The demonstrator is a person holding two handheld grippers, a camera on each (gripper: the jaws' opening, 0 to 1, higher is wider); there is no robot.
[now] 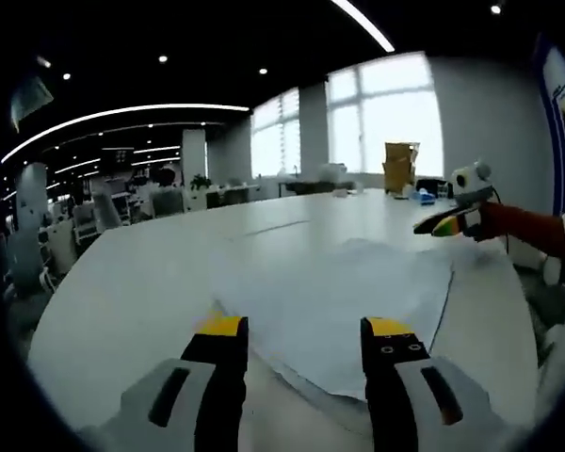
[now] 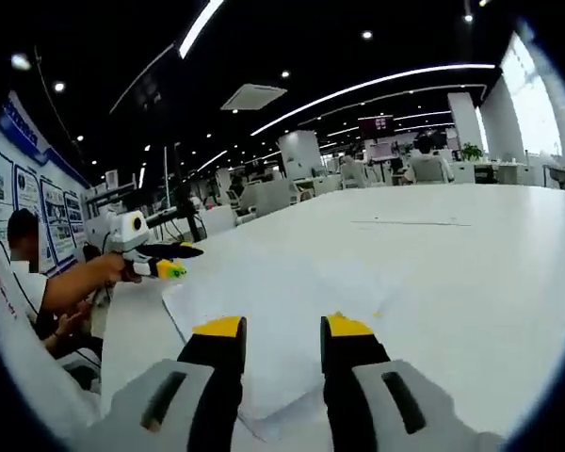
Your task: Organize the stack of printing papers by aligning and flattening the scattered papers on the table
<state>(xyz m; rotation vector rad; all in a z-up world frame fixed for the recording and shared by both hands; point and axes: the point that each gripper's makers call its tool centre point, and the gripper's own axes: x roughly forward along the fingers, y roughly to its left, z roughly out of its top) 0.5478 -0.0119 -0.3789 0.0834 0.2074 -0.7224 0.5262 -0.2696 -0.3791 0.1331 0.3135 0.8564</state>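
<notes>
Yellow-tipped jaws of my left gripper rise from the bottom of the left gripper view, spread apart and grasping nothing, poised over the near edge of the printing papers. The sheets lie loosely overlapped at centre frame on the white table. At right centre, another hand-held gripper reaches in above the far corner of the sheets; I cannot tell its jaw state. A cardboard box stands at upper right, before the windows.

In the right gripper view, that other gripper appears at left, held by a person's hand. My right gripper rises at bottom centre, jaws parted and empty over the papers on the table.
</notes>
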